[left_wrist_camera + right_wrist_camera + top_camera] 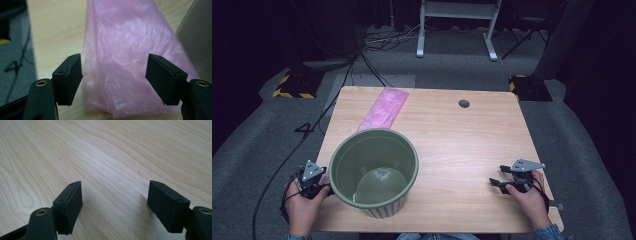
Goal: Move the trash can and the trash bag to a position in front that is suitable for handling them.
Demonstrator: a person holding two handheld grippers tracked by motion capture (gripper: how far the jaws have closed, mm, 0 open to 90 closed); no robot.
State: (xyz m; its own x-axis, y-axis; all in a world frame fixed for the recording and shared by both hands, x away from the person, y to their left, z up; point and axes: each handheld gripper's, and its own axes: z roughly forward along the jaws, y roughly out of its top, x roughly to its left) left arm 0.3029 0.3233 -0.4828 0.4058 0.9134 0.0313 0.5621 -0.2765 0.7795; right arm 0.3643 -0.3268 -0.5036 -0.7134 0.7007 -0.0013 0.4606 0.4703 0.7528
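**Both grippers open by the green bucket**

The wooden table (462,145) carries 2 things. The larger is a green bucket (374,172), upright near the person's edge on the left half, its ribbed wall facing the camera and its pale bottom showing inside. Behind it, toward the far left corner, lies a pink bag (383,108), flat and folded into a long strip, well apart from the bucket's rim in the high view. A small round hole (464,103) sits in the tabletop near the far edge.

The left gripper (319,186) rests at the table's left edge, just beside the bucket's wall. In the left gripper view its 2 jaws stand wide apart, pressing on nothing; the bag (130,62) lies ahead between their tips, and the bucket's wall (197,37) shows at the right edge of that view.

The right gripper (501,182) sits low over the right side of the table, well apart from the bucket, pointing left. Its jaws are also spread wide, with bare wood (112,170) between them.
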